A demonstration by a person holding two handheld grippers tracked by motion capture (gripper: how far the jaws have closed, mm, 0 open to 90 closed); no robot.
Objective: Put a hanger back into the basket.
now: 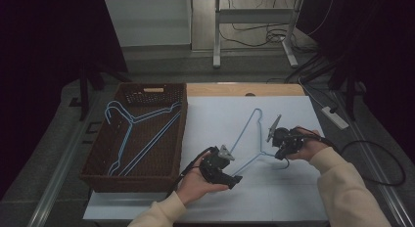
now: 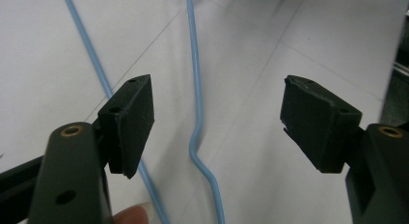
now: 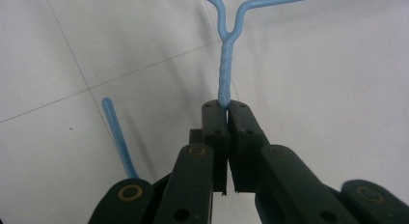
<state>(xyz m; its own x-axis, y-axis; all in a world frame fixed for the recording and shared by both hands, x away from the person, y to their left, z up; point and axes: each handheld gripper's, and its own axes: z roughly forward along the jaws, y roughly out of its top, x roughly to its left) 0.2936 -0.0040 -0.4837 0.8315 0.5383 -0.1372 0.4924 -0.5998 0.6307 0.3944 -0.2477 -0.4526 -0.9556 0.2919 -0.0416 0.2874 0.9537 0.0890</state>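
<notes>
brown wicker basket [image 1: 100, 153] holding two blue hangers [image 1: 139, 134], right of the basket your right tool [image 1: 283, 147] pinching a third hanger's [image 1: 248, 134] twisted neck on the bench [image 1: 274, 197], your left tool [image 1: 238, 180] spread wide over its wire

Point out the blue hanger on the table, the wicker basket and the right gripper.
blue hanger [image 3: 225, 74], right gripper view, on its twisted neck.
wicker basket [image 1: 128, 182], high view, on its near wall.
right gripper [image 3: 227, 108], right gripper view, at the jaw tips, shut on the hanger's neck.
</notes>
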